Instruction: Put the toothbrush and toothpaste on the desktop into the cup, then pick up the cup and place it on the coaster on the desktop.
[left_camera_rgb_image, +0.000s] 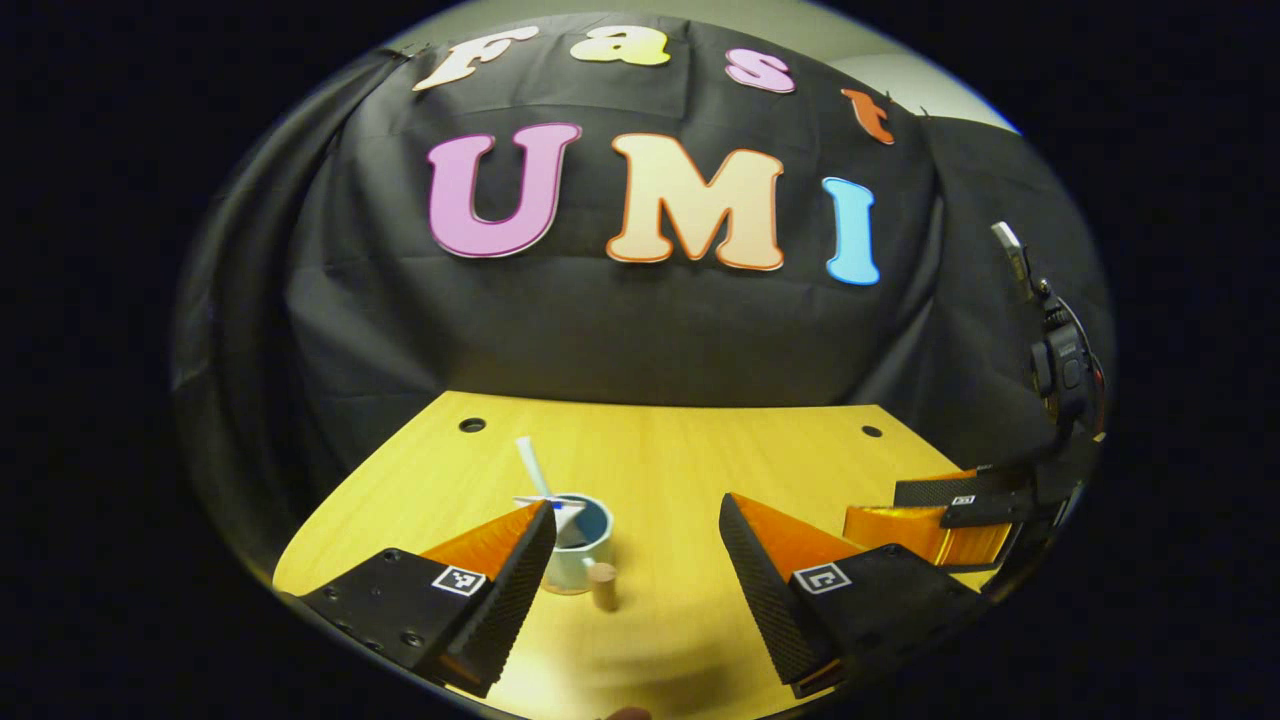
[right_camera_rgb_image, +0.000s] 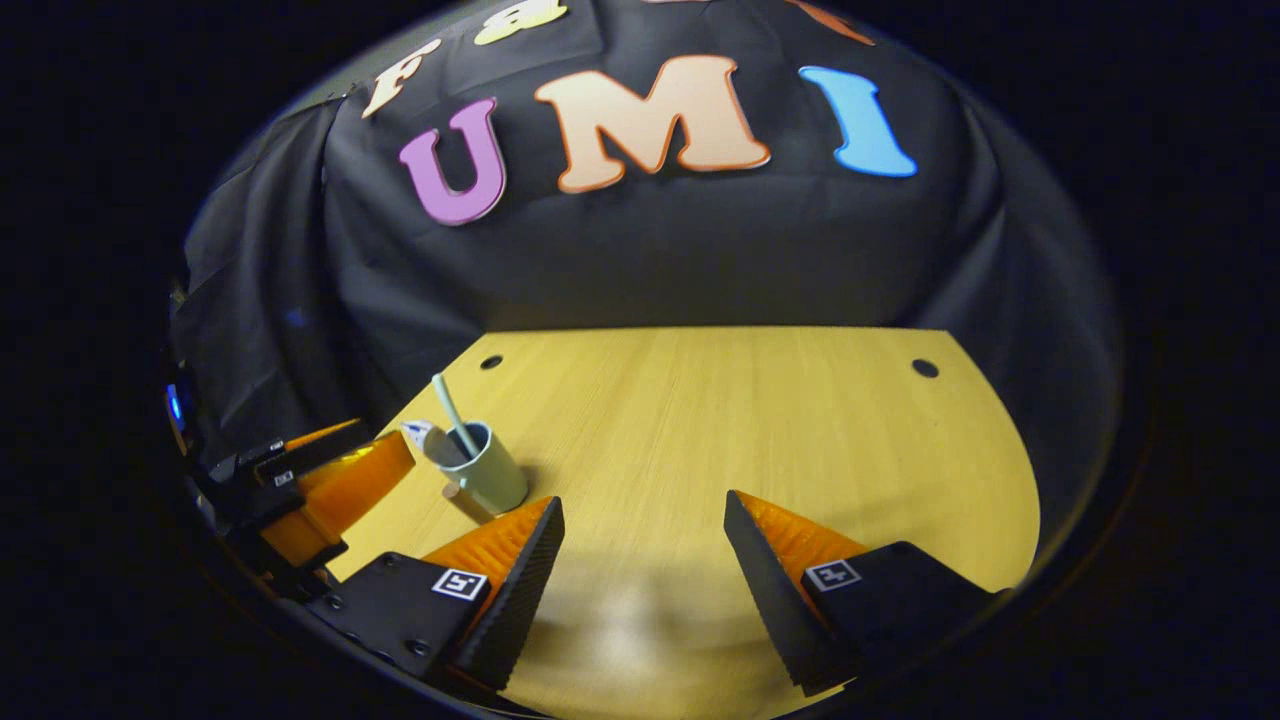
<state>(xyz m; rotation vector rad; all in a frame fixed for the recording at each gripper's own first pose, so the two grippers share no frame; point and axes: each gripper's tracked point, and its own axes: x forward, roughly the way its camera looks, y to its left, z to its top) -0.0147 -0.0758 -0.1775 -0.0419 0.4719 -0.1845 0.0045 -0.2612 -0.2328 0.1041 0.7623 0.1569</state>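
One cup (left_camera_rgb_image: 583, 545) stood on the desktop (left_camera_rgb_image: 680, 450), with one toothbrush (left_camera_rgb_image: 533, 468) leaning out of it and one toothpaste (left_camera_rgb_image: 548, 502) tube lying across its rim. In the left gripper view a small wooden handle (left_camera_rgb_image: 603, 586) stuck out at the cup's base — probably the coaster's, though I could not tell. The left gripper (left_camera_rgb_image: 637, 560) was wide open, holding nothing; the cup sat just beside its left finger. The right gripper (right_camera_rgb_image: 643, 560) was likewise spread and empty, and its view showed the cup (right_camera_rgb_image: 493, 468) from the side.

Cup (left_camera_rgb_image: 582, 548) holding toothbrush (left_camera_rgb_image: 533, 466) stands beyond the left gripper's (left_camera_rgb_image: 637, 560) parted jaws.
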